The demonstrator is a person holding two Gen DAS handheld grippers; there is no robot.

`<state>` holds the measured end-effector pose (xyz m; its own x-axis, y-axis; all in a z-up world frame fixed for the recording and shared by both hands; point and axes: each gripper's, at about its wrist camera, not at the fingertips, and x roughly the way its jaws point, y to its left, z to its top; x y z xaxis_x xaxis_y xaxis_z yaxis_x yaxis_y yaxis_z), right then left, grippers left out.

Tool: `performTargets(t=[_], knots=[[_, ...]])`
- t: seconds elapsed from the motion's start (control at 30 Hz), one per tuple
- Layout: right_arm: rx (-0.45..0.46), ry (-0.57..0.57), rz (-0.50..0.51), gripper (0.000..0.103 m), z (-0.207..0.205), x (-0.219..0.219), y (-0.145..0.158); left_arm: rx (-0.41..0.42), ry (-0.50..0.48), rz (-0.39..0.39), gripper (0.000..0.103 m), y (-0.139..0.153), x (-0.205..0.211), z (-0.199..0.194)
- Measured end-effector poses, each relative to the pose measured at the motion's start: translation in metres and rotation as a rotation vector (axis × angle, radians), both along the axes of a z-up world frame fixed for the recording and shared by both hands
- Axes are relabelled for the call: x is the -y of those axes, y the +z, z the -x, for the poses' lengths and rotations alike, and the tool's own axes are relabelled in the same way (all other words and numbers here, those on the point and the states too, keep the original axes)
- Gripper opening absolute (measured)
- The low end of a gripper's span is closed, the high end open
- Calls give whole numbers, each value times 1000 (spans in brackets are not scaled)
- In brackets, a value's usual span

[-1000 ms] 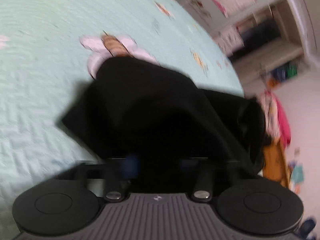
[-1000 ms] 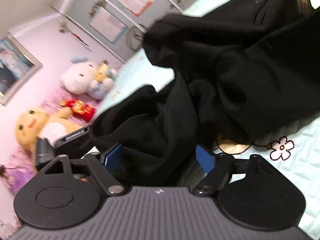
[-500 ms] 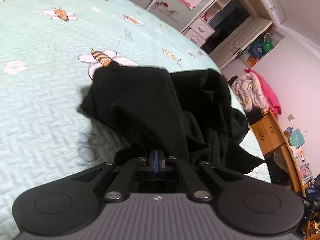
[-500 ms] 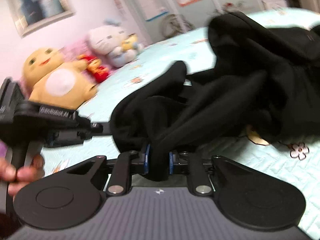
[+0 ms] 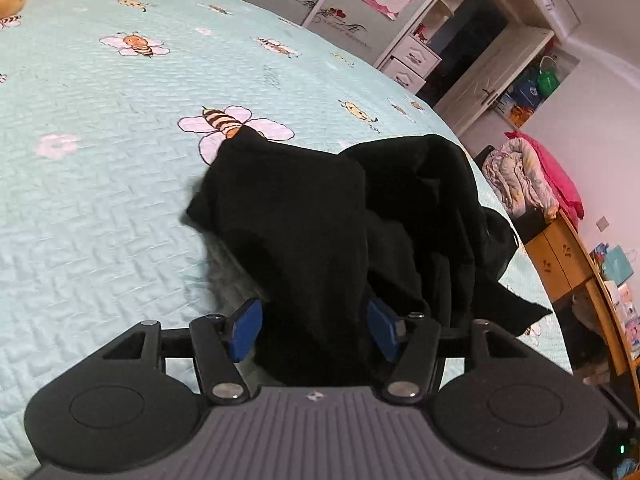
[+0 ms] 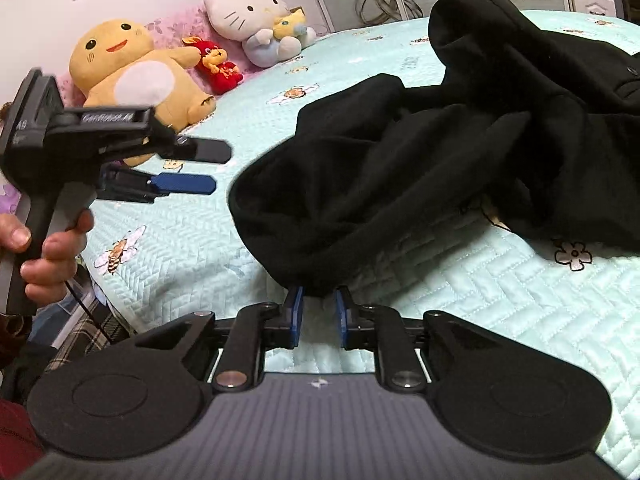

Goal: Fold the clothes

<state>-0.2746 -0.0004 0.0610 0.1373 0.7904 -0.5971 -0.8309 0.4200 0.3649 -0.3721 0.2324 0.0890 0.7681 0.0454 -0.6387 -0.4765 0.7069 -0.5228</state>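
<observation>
The black garment (image 5: 320,216) lies crumpled on the quilt (image 5: 100,184). The left gripper (image 5: 314,330) is spread, cloth lying loose between its pads. The right gripper (image 6: 318,312) is slightly parted, cloth edge at its tips.

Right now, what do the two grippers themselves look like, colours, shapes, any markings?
Both match: a ribbed dark-grey body with two round black discs, black linkage arms on silver pivot pins, and flat blue pads. Left gripper; right gripper. Seen side-on from the right wrist camera, the left gripper has a grey handle, blurred white lettering on its black top, and a thin black cable below.
</observation>
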Motion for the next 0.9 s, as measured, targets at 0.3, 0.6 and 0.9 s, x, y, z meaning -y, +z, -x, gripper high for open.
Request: performTargets(t=[0.3, 0.6, 0.9], knots=[[-82, -172, -30, 56, -22, 31, 3, -76, -34, 50, 53, -26, 6, -43], [-125, -328, -82, 56, -43, 51, -5, -95, -367, 3, 18, -18, 71, -26], [-36, -290, -113, 56, -28, 23, 1, -166, -309, 93, 26, -30, 49, 11]])
